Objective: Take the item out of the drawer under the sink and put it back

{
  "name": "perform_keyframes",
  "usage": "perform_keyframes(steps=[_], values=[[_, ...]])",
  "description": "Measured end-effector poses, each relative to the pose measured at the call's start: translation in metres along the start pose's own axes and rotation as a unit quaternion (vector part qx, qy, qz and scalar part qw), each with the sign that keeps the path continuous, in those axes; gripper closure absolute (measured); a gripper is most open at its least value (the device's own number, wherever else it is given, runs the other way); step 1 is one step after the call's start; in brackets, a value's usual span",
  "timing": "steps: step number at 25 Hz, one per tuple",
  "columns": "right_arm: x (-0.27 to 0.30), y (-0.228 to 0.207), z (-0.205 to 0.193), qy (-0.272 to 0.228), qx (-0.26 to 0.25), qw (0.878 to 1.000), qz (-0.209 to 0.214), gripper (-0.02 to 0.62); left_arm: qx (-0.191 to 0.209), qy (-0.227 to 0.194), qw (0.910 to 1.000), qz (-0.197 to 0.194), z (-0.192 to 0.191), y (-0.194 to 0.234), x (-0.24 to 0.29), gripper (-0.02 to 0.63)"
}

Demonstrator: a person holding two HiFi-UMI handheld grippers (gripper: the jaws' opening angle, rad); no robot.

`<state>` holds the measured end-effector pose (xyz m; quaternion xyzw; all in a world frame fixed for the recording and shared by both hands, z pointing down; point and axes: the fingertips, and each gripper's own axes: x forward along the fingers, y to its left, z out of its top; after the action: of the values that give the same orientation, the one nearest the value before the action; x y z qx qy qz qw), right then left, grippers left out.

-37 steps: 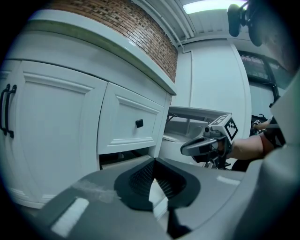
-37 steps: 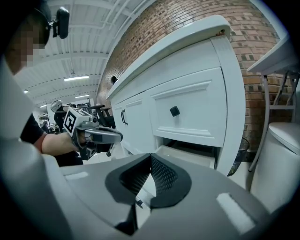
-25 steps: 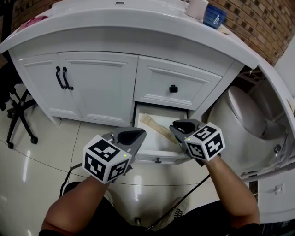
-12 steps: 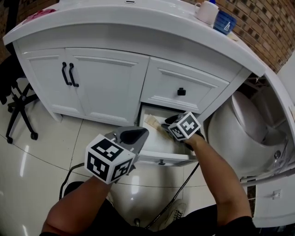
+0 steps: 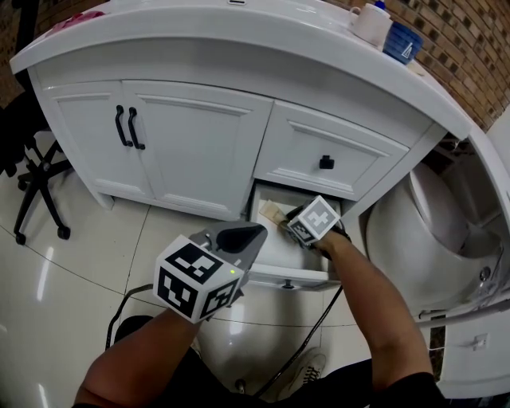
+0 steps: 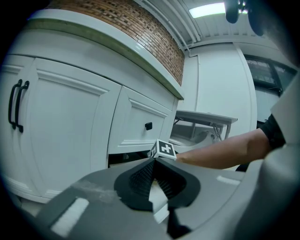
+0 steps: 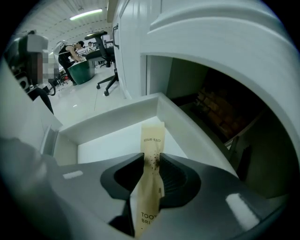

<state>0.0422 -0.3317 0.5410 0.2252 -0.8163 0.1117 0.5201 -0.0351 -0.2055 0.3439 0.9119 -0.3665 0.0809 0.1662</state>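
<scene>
The bottom drawer (image 5: pixel 280 250) of the white vanity stands pulled out. A cream toothbrush packet (image 5: pixel 270 211) lies at its back left. My right gripper (image 5: pixel 290 222) reaches down into the drawer. In the right gripper view the packet (image 7: pixel 152 140) runs up between the jaws of the right gripper (image 7: pixel 153 157), which is shut on it over the white drawer floor (image 7: pixel 110 140). My left gripper (image 5: pixel 253 233) hovers in front of the drawer, to its left. It is shut and holds nothing (image 6: pixel 153 161).
Above the open drawer is a shut drawer with a black knob (image 5: pixel 326 162). Cabinet doors with black handles (image 5: pixel 127 127) lie to the left. A toilet (image 5: pixel 446 231) stands close on the right, an office chair (image 5: pixel 32 191) on the left. A white cup (image 5: pixel 371 22) and a blue cup (image 5: pixel 403 41) sit on the counter.
My right gripper has gone forward and down from above the drawer front into the drawer, and now grips the packet. The left gripper has stayed about where it was.
</scene>
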Motion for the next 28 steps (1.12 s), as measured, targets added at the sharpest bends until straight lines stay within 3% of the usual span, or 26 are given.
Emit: perform_keyframes(steps=[5,13,18,28], values=[[-0.001,0.000,0.001,0.002,0.002,1.000,-0.001,0.520,0.000,0.002,1.0000,-0.003,-0.001,-0.001,-0.001,0.600],[-0.008,0.006,0.011,-0.006,-0.047,0.998,-0.032,0.572,0.001,0.001,1.0000,-0.003,0.000,-0.003,-0.001,0.600],[-0.019,0.009,0.013,-0.029,-0.035,0.998,-0.033,0.575,0.004,0.002,1.0000,-0.002,0.000,-0.004,-0.004,0.600],[-0.125,0.027,0.041,-0.153,-0.054,0.984,-0.072,0.575,0.022,0.007,0.9997,-0.006,0.000,-0.012,0.000,0.600]])
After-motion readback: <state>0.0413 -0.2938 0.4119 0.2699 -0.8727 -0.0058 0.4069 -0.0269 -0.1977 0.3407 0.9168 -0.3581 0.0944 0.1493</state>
